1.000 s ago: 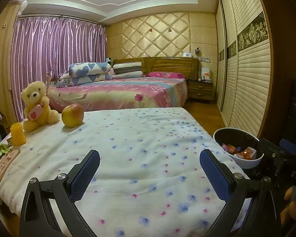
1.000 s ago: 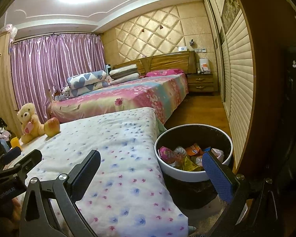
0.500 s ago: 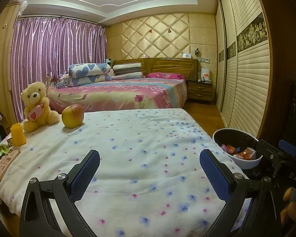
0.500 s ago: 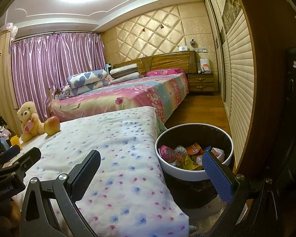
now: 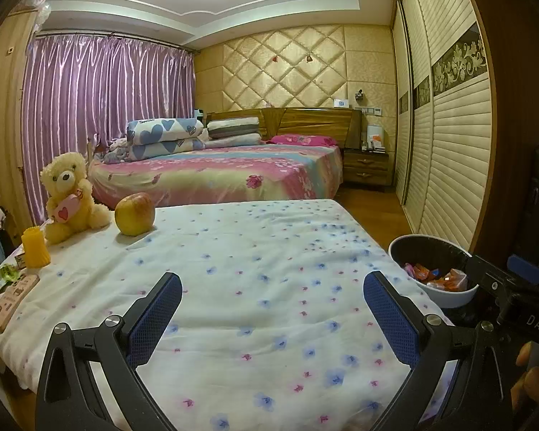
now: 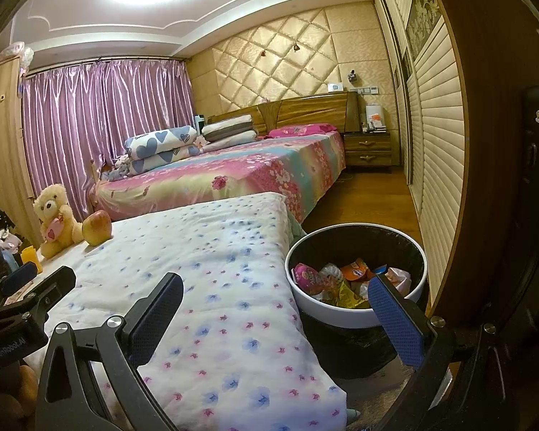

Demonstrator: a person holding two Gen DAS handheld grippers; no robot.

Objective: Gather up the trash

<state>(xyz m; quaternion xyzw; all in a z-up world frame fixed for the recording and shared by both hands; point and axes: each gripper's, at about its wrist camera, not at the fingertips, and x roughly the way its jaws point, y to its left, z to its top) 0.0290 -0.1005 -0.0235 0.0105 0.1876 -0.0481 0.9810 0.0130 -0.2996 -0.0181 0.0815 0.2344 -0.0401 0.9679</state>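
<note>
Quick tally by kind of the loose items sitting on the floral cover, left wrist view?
Teddy bear: 1
Apple: 1
Yellow cup: 1
Green wrapper: 1
Pink flat pack: 1
Total: 5
Small box behind the cup is too hidden to count.

Teddy bear, apple, perhaps candle

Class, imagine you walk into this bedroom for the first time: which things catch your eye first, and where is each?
The white trash bin full of bright wrappers stands on the floor at the right edge of the floral-covered table. At the table's far left corner sit a cream teddy bear and an apple side by side. Behind them hangs a shiny purple curtain.
</note>
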